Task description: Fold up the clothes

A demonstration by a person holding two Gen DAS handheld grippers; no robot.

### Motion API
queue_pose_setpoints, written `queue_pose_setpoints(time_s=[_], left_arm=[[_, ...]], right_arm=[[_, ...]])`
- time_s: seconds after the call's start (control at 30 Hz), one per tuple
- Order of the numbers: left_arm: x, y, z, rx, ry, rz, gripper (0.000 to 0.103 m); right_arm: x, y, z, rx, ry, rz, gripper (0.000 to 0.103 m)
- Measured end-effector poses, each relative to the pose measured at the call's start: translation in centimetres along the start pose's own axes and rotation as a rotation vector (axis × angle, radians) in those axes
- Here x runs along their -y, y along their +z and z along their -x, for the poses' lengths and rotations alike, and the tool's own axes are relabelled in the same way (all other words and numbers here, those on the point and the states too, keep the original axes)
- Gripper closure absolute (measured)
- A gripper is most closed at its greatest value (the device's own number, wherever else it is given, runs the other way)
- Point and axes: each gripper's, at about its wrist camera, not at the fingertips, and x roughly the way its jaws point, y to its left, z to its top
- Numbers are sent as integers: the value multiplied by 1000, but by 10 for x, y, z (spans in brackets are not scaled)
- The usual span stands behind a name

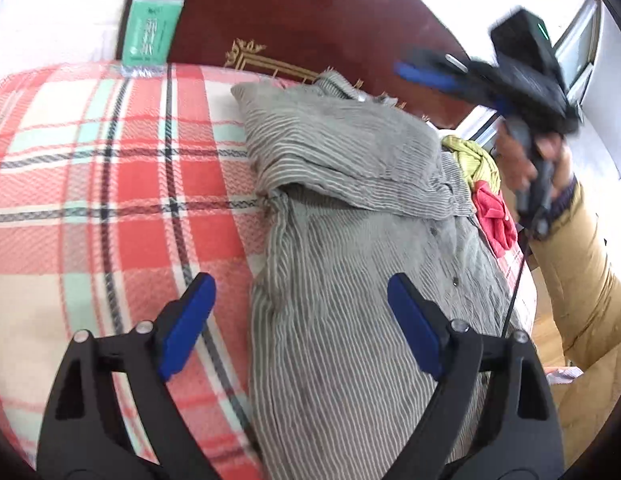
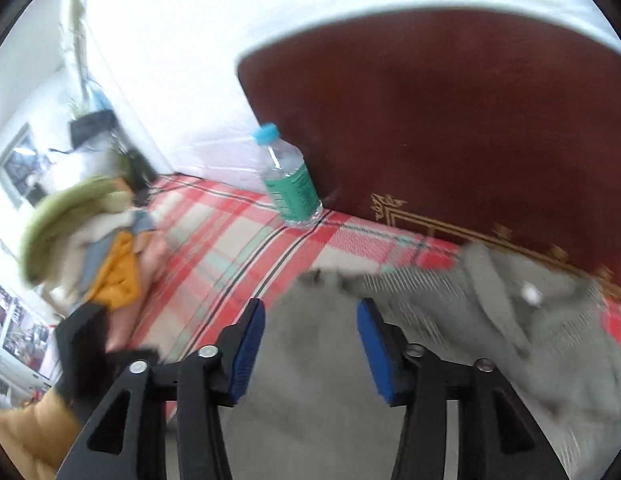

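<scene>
A grey striped shirt lies on the plaid bedspread, its upper part folded down over the body. My left gripper hovers open above the shirt's lower left edge, nothing between its blue pads. In the left wrist view the right gripper is raised in the air at upper right, blurred, held by a hand in a tan sleeve. In the right wrist view my right gripper stands open above the blurred grey shirt, holding nothing.
A water bottle with a green label stands at the dark red headboard. Yellow-green and red garments lie beyond the shirt at the bed's right edge. A pile of clothes sits at the bed's far side in the right wrist view.
</scene>
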Motion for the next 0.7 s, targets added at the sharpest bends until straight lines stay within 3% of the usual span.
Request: queue_pose_setpoints(time_s=[0.07,0.2,0.4,0.57,0.7], left_arm=[[12,-6,10,8,12,-47,15],[52,-19,17,-14,14,-157,15],[161,-42,-30,-136,-141,-284,15],[252,-62,-68,-238,-270,-390,15],[320,-78,-98,-313,-328,-453,15]], right_arm=[[9,-29,45,31,-22,-27,36],[32,-91,118,70,-65,-154,36],[57,-178,227,178,-95,-342,30],[54,-223,297,241,-150,-355,22],[54,-242,322,237,-200,-348,19]])
